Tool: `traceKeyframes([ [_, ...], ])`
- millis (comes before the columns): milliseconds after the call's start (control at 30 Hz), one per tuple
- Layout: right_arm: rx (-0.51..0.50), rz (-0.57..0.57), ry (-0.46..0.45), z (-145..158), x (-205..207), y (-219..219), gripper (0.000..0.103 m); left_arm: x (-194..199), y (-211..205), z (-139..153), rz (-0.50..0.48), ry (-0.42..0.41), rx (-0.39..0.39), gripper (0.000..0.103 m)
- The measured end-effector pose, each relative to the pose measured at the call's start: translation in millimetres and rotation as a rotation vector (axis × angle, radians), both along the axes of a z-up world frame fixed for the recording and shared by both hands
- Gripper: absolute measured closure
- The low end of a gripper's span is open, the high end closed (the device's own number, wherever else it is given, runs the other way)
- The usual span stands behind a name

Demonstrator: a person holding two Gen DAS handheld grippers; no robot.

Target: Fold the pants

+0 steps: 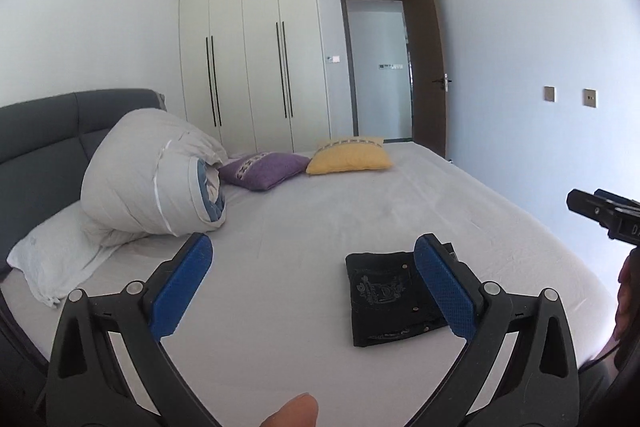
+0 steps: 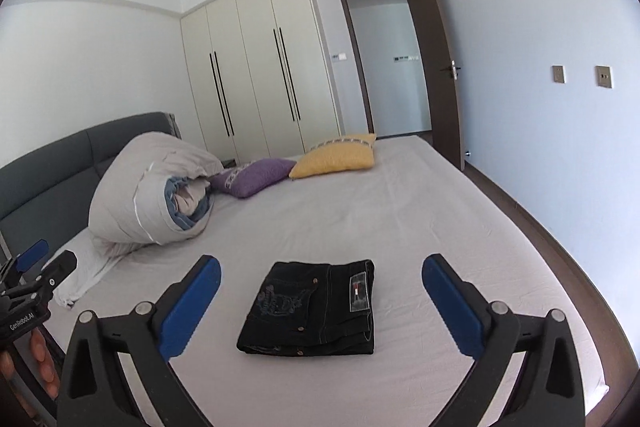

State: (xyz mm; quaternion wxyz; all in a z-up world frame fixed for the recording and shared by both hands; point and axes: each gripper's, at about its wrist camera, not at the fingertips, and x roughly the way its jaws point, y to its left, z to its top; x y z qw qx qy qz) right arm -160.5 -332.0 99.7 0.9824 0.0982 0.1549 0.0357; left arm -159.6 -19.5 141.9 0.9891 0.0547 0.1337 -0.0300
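Black pants [image 2: 312, 307] lie folded into a compact bundle on the bed [image 2: 400, 211], the job apparently complete, as the left gripper [image 1: 316, 283] and right gripper [image 2: 320, 303] hang above, jaws spread wide and empty.

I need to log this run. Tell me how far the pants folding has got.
Done: the black pants lie as a compact folded stack on the bed sheet. In hand: nothing; the left gripper and the right gripper both have open jaws, clear above the fabric. Left: nothing visible, bar perhaps tidying the stack's slightly uneven edges.
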Motion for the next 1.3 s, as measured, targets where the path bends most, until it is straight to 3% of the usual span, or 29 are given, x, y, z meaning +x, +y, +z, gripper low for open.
traceKeyframes([
  [100,-0.02,-0.027,-0.026,20,-24,3,0.0,-24,9,17,-0.045,0.017,-0.014,0.0],
  [167,-0.037,-0.017,-0.046,29,-39,9,0.0,-30,11,20,-0.016,0.041,-0.008,0.0],
  [333,-0.085,0.005,-0.032,40,-56,28,0.0,-12,4,4,0.031,0.227,-0.012,0.0],
  [433,-0.081,-0.008,0.062,35,-51,36,0.0,0,-4,-16,0.04,0.33,-0.06,0.0],
  [567,-0.022,-0.016,0.172,17,-47,41,0.0,11,-21,-45,0.04,0.443,-0.053,0.0],
  [633,-0.039,-0.035,0.205,7,-47,45,0.0,19,-27,-60,0.036,0.479,-0.051,0.0],
  [767,-0.118,-0.082,0.297,-15,-41,52,0.0,24,-36,-77,0.029,0.52,-0.05,0.0],
  [867,-0.12,-0.096,0.343,-26,-36,49,0.0,28,-37,-82,0.03,0.537,-0.055,0.0],
  [1300,-0.11,-0.096,0.374,-32,-25,42,0.0,41,-34,-90,0.036,0.564,-0.065,0.0],
])
